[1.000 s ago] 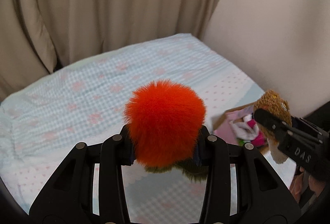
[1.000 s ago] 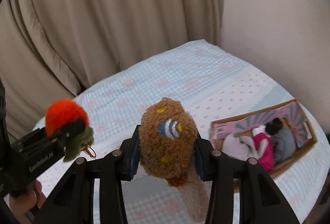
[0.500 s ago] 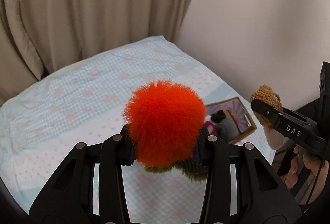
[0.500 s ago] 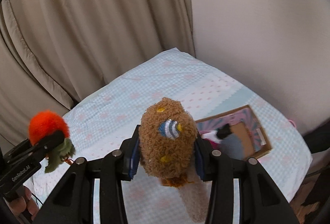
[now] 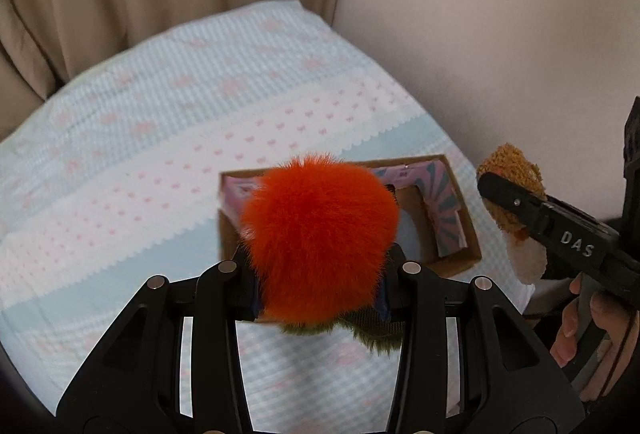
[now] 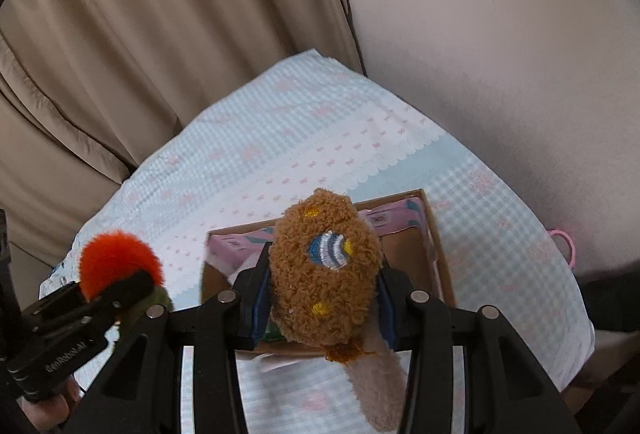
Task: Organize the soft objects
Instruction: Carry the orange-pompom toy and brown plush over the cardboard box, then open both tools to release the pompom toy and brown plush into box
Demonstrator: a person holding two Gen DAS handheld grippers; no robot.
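My left gripper (image 5: pixel 318 286) is shut on a fluffy orange pompom toy (image 5: pixel 320 238) with green fuzzy leaves hanging under it. It hovers over a shallow cardboard box (image 5: pixel 468 226) with a pink and teal patterned lining, lying on the bed. My right gripper (image 6: pixel 324 298) is shut on a curly brown plush toy (image 6: pixel 326 270) with a blue striped patch and a pale lower end. It hangs above the same box (image 6: pixel 438 254). In the left wrist view the brown plush (image 5: pixel 510 178) shows at the right. In the right wrist view the pompom (image 6: pixel 116 260) shows at the lower left.
The bed carries a light blue checked cover (image 5: pixel 160 106) with pink dots. Beige curtains (image 6: pixel 160 34) hang behind it and a plain wall (image 6: pixel 500 54) runs along its right side. A pink loop (image 6: pixel 564 246) pokes out past the bed's right edge. A hand (image 5: pixel 580 326) holds the right gripper.
Both grippers have swept to the right along the bed with their toys still held. The box, earlier off to the right, now lies directly beneath both toys.
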